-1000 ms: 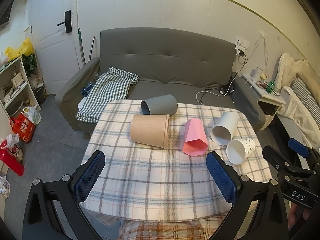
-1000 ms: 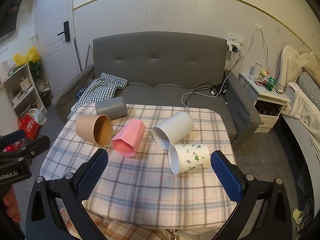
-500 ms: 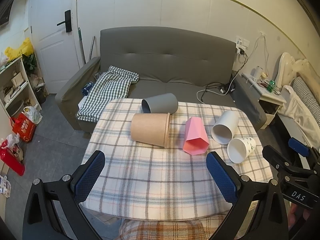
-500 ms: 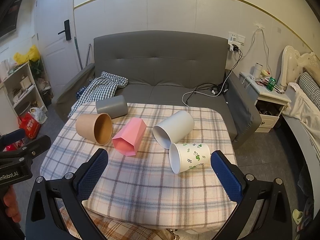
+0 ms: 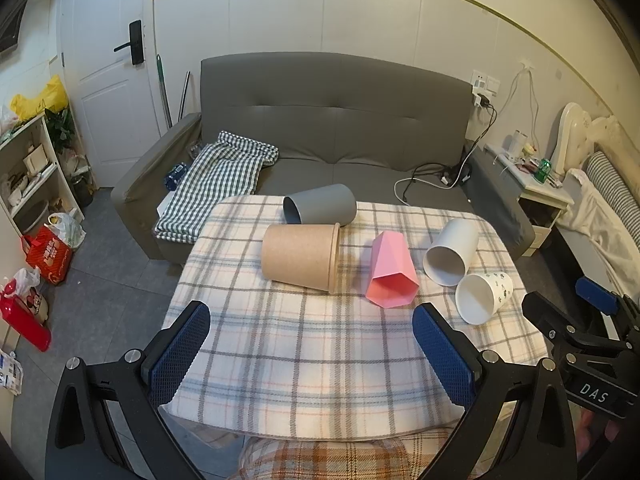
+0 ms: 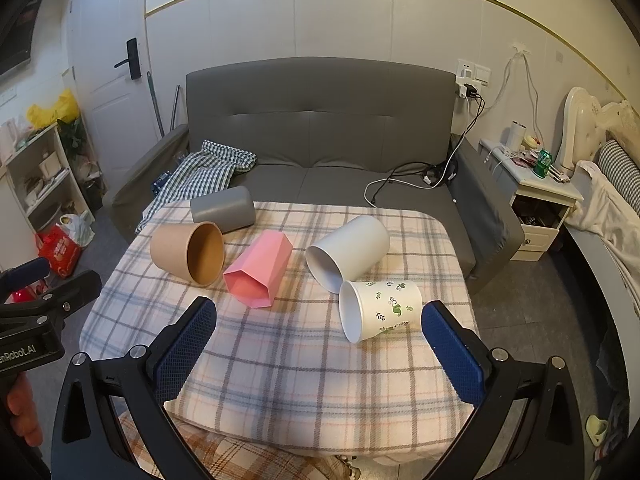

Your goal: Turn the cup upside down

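Five cups are lying on their sides on the small table covered with a plaid cloth, all toppled, none flipped yet. The dark grey plastic cup is sitting at the far edge, mouth pointing left in the left wrist view. The large brown kraft paper cup is lying just in front of it, looking close to touching, rim facing right. The pink faceted plastic cup is resting near the middle with its mouth toward the cameras. The plain white cylindrical cup is lying to its right, mouth facing the cameras, and the small white paper cup with green leaf print is lying just beside its rim, apparently touching it, nearest the right gripper.

The left gripper is hanging over the near edge of the table with blue-padded jaws spread wide, gripping nothing. The right gripper is likewise hovering at the near edge, jaws wide apart and empty, with the leaf-print cup sitting just ahead of its right finger. Both are well clear of every cup.

A grey sofa with a green checked cloth on it is standing behind the table.
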Motion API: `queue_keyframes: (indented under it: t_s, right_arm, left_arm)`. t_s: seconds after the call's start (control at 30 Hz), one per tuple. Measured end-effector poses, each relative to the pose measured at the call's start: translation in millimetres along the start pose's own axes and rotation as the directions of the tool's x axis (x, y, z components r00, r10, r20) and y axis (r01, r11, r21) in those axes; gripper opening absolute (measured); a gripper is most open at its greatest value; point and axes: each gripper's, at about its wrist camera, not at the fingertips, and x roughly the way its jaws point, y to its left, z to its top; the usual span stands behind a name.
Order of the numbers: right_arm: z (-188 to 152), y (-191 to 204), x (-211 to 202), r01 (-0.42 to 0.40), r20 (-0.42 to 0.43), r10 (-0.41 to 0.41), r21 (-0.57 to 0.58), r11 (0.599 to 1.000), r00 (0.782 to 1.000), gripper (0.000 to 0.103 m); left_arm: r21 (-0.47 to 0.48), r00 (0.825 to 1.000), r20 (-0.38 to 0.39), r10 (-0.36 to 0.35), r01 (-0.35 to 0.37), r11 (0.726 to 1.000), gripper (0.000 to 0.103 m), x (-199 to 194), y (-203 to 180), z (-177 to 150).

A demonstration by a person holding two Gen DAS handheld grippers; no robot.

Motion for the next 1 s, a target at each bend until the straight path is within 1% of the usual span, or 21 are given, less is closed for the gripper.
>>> queue_keyframes:
  t_s: [0.37, 0.57, 0.67, 0.8, 1.0]
  right_arm:
    - [-4, -4, 3, 0.004, -0.002, -0.004, 0.008, 1.0, 1.0, 0.103]
    - [-3, -10, 6, 0.009, -0.009, -0.009, 0.008, 1.0, 1.0, 0.103]
    - [0, -16, 8, 0.015, -0.008, -0.015, 0.005, 1.0, 1.0, 0.103]
    - [6, -26, 13, 0.03, -0.007, -0.03, -0.002, 1.0, 1.0, 0.103]
    - [19, -46, 33, 0.044, -0.022, -0.044, -0.001, 0.999, 0.999, 0.103]
  left_arm:
    - [0.002, 1.0, -0.007, -0.006, 0.006, 1.0, 0.103, 1, -2, -3]
    - [0.019, 1.0, -0.02, -0.013, 0.013, 1.0, 0.103, 5, -14, -3]
    - [0.027, 0.999, -0.027, -0.019, 0.02, 0.999, 0.103, 9, -21, 2]
    - [0.03, 0.999, -0.036, -0.03, 0.031, 0.999, 0.103, 19, -31, 8]
    - [0.049, 0.998, -0.058, -0.035, 0.037, 0.998, 0.103, 45, -53, 19]
